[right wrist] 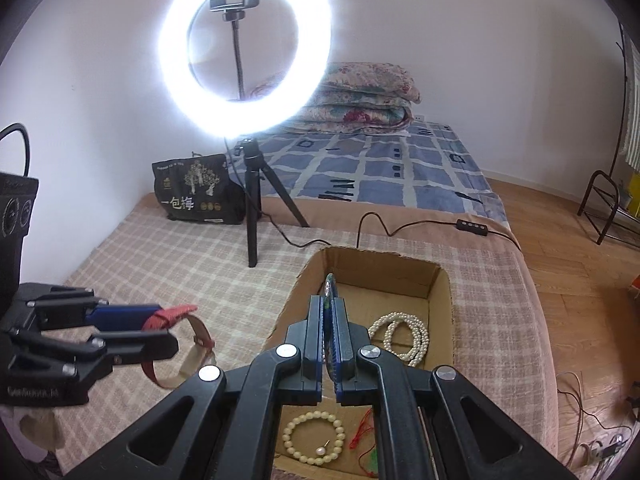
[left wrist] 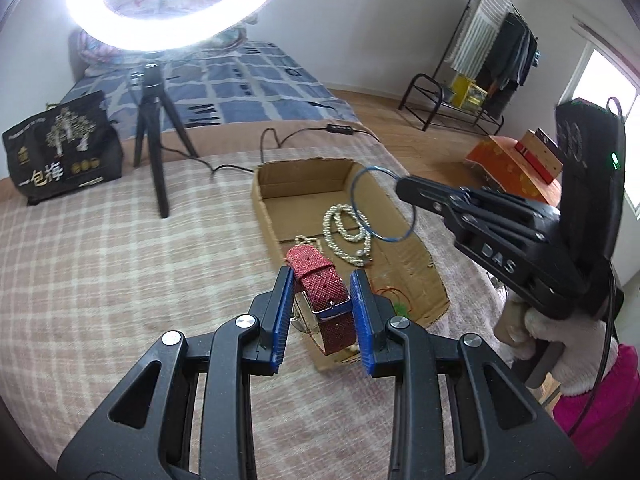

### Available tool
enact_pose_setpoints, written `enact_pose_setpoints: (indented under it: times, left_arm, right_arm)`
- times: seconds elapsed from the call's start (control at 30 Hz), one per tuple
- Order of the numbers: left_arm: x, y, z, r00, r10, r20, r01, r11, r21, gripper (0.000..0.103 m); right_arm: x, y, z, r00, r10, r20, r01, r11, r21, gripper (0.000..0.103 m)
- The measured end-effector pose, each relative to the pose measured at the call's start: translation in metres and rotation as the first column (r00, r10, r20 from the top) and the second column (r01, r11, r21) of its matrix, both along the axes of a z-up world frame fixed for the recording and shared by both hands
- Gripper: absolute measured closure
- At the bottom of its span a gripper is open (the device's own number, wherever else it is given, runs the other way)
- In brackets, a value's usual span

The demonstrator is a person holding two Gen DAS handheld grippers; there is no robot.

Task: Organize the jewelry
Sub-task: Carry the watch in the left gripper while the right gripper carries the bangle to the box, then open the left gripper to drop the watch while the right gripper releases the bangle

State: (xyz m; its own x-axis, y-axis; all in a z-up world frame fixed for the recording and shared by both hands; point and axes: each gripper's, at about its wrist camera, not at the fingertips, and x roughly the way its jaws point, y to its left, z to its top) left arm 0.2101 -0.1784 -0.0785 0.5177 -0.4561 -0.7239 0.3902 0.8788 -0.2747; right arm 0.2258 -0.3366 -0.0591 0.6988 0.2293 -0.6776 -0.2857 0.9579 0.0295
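Right gripper [right wrist: 329, 354] clamping bangle [left wrist: 382, 204] directly over box [left wrist: 424, 264]; left gripper [left wrist: 322, 308] pinching watch [left wrist: 320, 284] beside box's near-left edge.

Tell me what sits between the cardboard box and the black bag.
The ring light's tripod stands on the plaid blanket between the cardboard box and the black bag, clearest in the right wrist view.
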Motion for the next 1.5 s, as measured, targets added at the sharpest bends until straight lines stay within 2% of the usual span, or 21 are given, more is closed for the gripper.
enact_pose_setpoints:
  times: [0.83, 1.5]
  left_arm:
    - [0.009, -0.058, -0.023, 0.995, -0.084, 0.052, 0.08, 0.993, 0.082, 0.075]
    - [0.012, -0.063, -0.032, 0.994, -0.097, 0.044, 0.093, 0.992, 0.09, 0.075]
  right_arm:
    - [0.052, -0.039, -0.037, 0.999, -0.045, -0.026, 0.047, 0.998, 0.053, 0.102]
    - [0.065, -0.04, -0.051, 0.998, -0.044, -0.044, 0.046, 0.997, 0.066, 0.101]
